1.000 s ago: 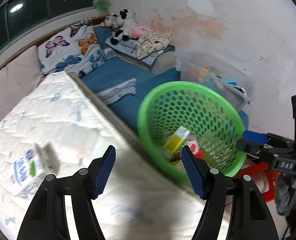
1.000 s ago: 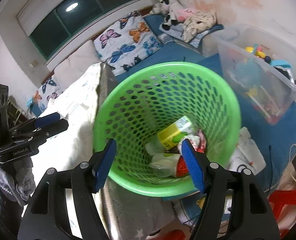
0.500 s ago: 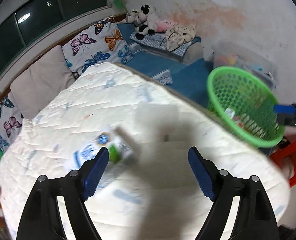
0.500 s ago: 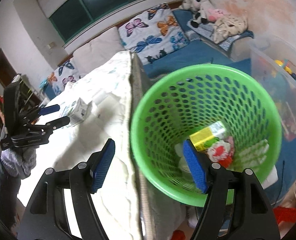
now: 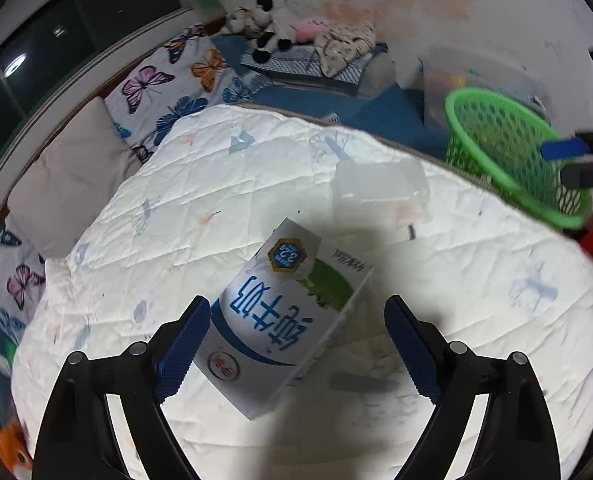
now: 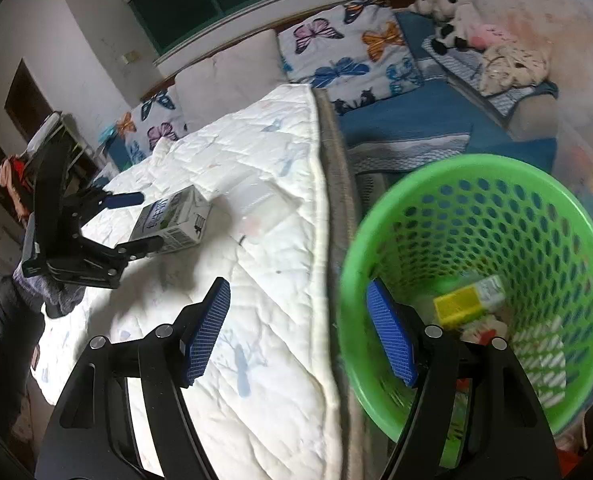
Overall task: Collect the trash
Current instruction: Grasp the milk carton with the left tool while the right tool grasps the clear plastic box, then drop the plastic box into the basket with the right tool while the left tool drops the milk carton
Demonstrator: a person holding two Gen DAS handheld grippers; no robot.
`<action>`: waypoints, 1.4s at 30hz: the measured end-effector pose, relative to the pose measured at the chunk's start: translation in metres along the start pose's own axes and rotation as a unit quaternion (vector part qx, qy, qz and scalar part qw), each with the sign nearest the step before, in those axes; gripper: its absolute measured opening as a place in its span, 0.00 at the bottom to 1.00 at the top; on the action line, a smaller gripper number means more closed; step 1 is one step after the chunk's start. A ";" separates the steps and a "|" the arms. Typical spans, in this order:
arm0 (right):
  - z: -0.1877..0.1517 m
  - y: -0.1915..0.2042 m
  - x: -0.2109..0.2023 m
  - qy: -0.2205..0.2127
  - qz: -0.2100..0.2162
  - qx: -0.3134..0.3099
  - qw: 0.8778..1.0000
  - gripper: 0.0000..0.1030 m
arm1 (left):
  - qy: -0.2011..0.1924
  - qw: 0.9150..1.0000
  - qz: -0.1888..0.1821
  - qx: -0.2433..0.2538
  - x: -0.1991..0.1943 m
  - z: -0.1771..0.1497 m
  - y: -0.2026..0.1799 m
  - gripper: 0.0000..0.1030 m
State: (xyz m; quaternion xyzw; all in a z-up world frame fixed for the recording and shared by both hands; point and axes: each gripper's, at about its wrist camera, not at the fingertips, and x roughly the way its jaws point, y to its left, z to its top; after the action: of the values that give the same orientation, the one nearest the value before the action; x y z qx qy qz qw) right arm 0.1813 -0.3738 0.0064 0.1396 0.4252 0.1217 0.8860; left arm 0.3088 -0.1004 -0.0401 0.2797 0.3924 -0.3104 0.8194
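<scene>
The left gripper [image 5: 296, 340] hangs low over the bed [image 5: 216, 184] with its jaws spread wide; a white, blue and green milk carton [image 5: 284, 320] lies on its side on the white quilted cover between the two blue pads [image 5: 184, 344], and neither pad clearly touches it, though the near corner sits just beside the left-hand pad; from the right wrist view the same carton [image 6: 172, 220] lies flat on the cover, with the left gripper [image 6: 136, 224] open around it. Just beyond the carton a clear plastic container [image 5: 380, 188] rests on the cover, blurred and hard to make out in detail. The right gripper [image 6: 300, 332] is also open and holds nothing; its jaws straddle the edge of the bed [image 6: 280, 280] and the near rim of a green perforated basket [image 6: 476, 208] standing just beside the mattress; inside the basket lie a yellow carton [image 6: 460, 308] and other crumpled wrappers, too blurred to name. Butterfly-print pillows [image 6: 348, 52] line the head of the bed; stuffed toys [image 5: 264, 28] sit on folded cloth against the stained wall.
</scene>
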 end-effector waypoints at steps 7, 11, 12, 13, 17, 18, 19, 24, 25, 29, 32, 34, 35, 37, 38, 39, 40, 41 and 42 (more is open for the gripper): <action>0.019 0.015 0.027 0.019 0.013 -0.034 0.999 0.69 | 0.011 0.999 -0.025 0.034 0.021 0.005 0.013 0.83; 0.030 0.021 0.043 0.026 0.019 -0.054 0.998 0.69 | 0.008 0.998 -0.050 0.043 0.028 0.006 0.017 0.83; 0.033 0.023 0.048 0.028 0.021 -0.060 0.998 0.69 | 0.009 0.997 -0.058 0.043 0.031 0.007 0.017 0.83; 0.035 0.025 0.052 0.030 0.023 -0.065 0.997 0.69 | 0.009 0.997 -0.061 0.044 0.032 0.007 0.017 0.83; 0.044 0.029 0.069 0.039 0.024 -0.083 0.995 0.69 | 0.010 0.996 -0.076 0.039 0.039 0.008 0.018 0.83; 0.046 0.030 0.073 0.040 0.024 -0.086 0.995 0.69 | 0.009 0.996 -0.079 0.033 0.041 0.009 0.019 0.83; 0.048 0.030 0.076 0.041 0.023 -0.088 0.995 0.69 | 0.010 0.996 -0.083 0.029 0.043 0.009 0.020 0.83; 0.057 0.034 0.092 0.044 0.025 -0.103 0.993 0.69 | 0.005 0.995 -0.096 0.011 0.050 0.007 0.020 0.82; 0.058 0.036 0.095 0.044 0.024 -0.107 0.993 0.69 | 0.002 0.995 -0.094 0.008 0.051 0.007 0.019 0.82; 0.065 0.042 0.109 0.048 0.021 -0.126 0.991 0.69 | -0.008 0.995 -0.096 -0.017 0.048 0.005 0.023 0.79; 0.068 0.047 0.122 0.052 0.019 -0.143 0.988 0.69 | -0.014 0.995 -0.093 -0.036 0.044 0.003 0.026 0.77; 0.070 0.048 0.130 0.055 0.012 -0.154 0.986 0.69 | -0.013 0.995 -0.090 -0.050 0.042 0.002 0.029 0.76; 0.070 0.048 0.134 0.056 0.011 -0.159 0.986 0.69 | -0.014 0.994 -0.091 -0.057 0.040 0.002 0.029 0.76; 0.070 0.050 0.140 0.059 0.010 -0.166 0.984 0.69 | -0.015 0.994 -0.088 -0.067 0.036 0.001 0.030 0.74; 0.069 0.050 0.143 0.061 0.006 -0.169 0.984 0.69 | -0.015 0.994 -0.087 -0.071 0.035 0.001 0.030 0.74; 0.068 0.051 0.146 0.062 0.004 -0.172 0.983 0.67 | -0.015 0.993 -0.087 -0.075 0.034 0.001 0.031 0.74; 0.067 0.051 0.148 0.064 0.002 -0.174 0.983 0.64 | -0.012 0.993 -0.084 -0.080 0.033 0.001 0.031 0.73; 0.066 0.051 0.151 0.065 -0.003 -0.176 0.982 0.59 | -0.012 0.993 -0.082 -0.082 0.032 0.001 0.030 0.73; 0.065 0.052 0.153 0.069 -0.009 -0.179 0.981 0.58 | -0.012 0.993 -0.081 -0.083 0.031 0.001 0.031 0.73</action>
State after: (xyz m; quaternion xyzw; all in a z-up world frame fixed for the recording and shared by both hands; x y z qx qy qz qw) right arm 0.3205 -0.2836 -0.0470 -0.0336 0.4576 0.1973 0.8663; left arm 0.3474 -0.0901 -0.0585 0.1739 0.4284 -0.3455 0.8166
